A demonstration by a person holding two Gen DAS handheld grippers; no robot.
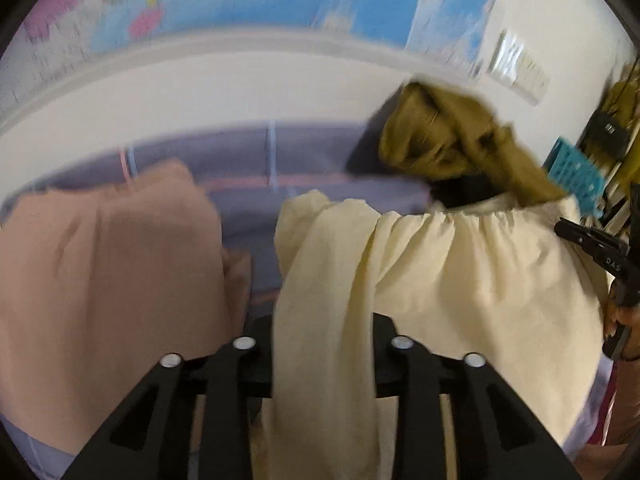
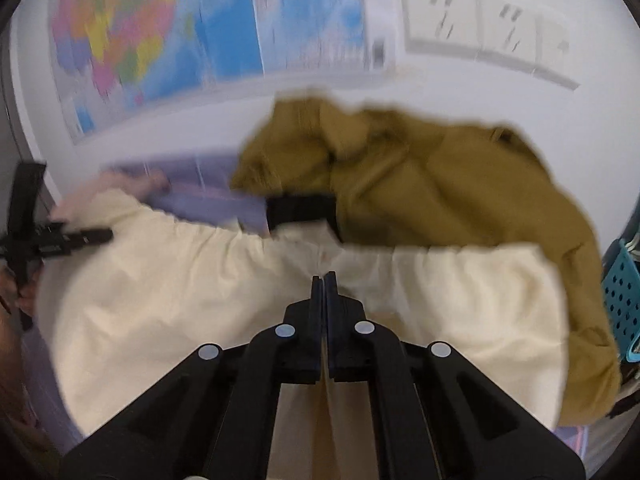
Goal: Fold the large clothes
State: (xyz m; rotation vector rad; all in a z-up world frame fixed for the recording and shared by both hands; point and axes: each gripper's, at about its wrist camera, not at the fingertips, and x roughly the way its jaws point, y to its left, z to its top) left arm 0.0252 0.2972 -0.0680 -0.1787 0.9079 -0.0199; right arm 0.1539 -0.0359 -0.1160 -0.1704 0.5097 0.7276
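1. The cream garment (image 2: 280, 300) is lying spread on the purple sheet (image 1: 248, 168), with its gathered band along the far edge. It serves as the landmark below.
2. The left gripper (image 1: 324, 344) is standing partly open, with a bunched fold of the cream garment running up between its jaws. The cloth is filling the gap, so it looks gripped, though the pad contact itself is hidden.
3. The right gripper (image 2: 324, 280) is closing its jaws fully together over the middle of the cream garment, just short of the gathered band. Whether any thin cloth is pinched there I cannot tell; none is showing between the tips.
4. An olive garment (image 2: 420, 184) is lying crumpled against the far right of the cream one, overlapping its edge. A pink garment (image 1: 100, 280) is lying to its left, apart from it. A blue basket (image 2: 622, 300) is sitting past its right end.
5. By my reading, the step in hand is gathering the cream garment's edges for a fold, which is barely started.
6. The next move is likely calling for both grips to be confirmed, then lifting the cloth evenly and keeping it clear of the olive garment.
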